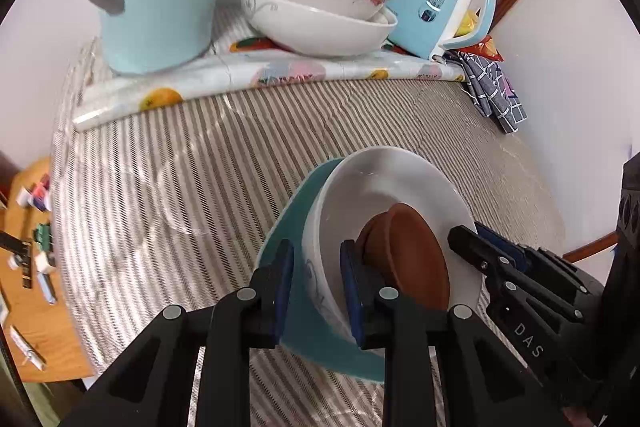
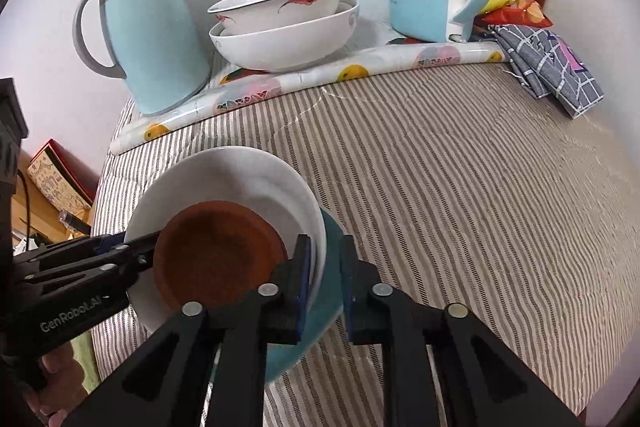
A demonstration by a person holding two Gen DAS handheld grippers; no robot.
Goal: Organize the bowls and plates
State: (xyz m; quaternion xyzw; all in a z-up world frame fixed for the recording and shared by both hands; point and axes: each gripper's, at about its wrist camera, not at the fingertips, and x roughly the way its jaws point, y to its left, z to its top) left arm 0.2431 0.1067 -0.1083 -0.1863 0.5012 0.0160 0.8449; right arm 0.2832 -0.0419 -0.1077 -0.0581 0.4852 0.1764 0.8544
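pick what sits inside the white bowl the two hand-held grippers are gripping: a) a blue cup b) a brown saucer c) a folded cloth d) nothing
b: a brown saucer lies in the white bowl, which rests on a teal plate; the left hand-held gripper and right hand-held gripper each clamp the stack's rim.

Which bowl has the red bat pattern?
The upper bowl of the stack at the back, nested in the plain white bowl.
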